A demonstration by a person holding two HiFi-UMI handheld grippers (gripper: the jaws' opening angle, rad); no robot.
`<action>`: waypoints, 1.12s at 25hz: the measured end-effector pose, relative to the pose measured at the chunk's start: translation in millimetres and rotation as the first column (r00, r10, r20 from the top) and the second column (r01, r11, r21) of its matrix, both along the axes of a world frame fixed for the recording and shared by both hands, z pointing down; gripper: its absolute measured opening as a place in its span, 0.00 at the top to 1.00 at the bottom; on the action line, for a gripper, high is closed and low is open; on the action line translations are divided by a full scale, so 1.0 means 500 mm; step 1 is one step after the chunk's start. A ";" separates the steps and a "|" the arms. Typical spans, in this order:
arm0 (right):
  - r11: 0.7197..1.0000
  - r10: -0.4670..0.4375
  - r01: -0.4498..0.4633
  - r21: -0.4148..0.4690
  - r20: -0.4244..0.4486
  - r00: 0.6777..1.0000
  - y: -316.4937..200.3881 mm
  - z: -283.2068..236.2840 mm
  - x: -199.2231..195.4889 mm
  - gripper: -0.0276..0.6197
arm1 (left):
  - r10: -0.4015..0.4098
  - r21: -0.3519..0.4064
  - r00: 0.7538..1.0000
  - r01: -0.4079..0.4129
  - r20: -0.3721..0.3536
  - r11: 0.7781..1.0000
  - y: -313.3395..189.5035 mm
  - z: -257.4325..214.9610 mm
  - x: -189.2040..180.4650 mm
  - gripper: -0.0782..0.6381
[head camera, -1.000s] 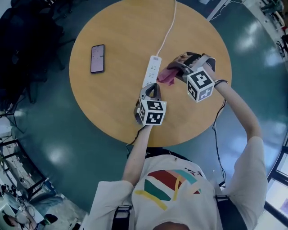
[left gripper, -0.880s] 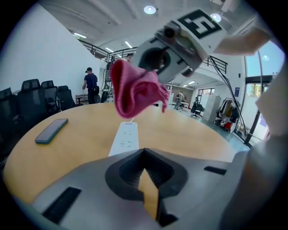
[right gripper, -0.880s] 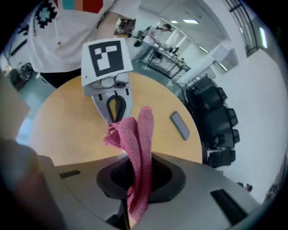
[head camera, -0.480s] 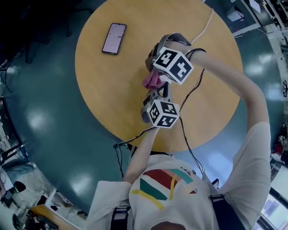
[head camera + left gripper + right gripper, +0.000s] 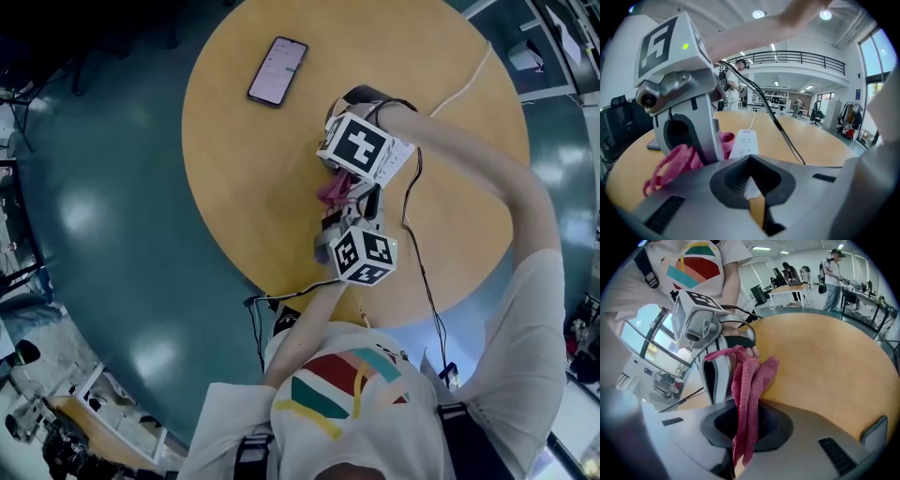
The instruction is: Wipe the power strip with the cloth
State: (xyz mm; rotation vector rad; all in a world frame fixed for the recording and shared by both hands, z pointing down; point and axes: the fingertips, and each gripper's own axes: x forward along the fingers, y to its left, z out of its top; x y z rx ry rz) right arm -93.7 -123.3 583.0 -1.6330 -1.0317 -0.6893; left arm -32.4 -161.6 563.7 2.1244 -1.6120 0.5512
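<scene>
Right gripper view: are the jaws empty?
No, a pink cloth is pinched between the jaws and sticks out beyond them.

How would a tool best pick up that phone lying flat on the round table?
Probably from straight above, jaws across the two long edges of the flat rectangular smartphone, near mid-length: it lies flat, and that span is its narrower.

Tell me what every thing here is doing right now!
Right gripper, jaws shut on the pink cloth.
Pink cloth, bunched up, hanging out of those jaws.
Left gripper, jaws shut, tip by the power strip.
Power strip, lying flat on the table.
Smartphone, lying flat, screen lit.
</scene>
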 end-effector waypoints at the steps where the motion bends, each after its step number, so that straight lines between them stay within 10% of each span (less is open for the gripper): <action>1: 1.000 -0.007 0.007 -0.006 -0.016 1.000 0.002 -0.001 0.005 0.90 | -0.003 -0.001 1.000 0.003 -0.005 1.000 0.000 0.000 -0.001 0.85; 11: 0.994 0.004 0.000 0.105 -0.035 0.999 -0.091 0.005 0.030 0.90 | -0.007 -0.002 1.000 0.007 -0.016 1.000 -0.006 0.005 -0.004 0.85; 28: 0.900 0.218 -0.228 0.372 0.071 0.973 -0.321 0.009 0.110 0.90 | 0.001 0.002 0.999 -0.001 -0.040 1.000 -0.010 0.009 -0.001 0.85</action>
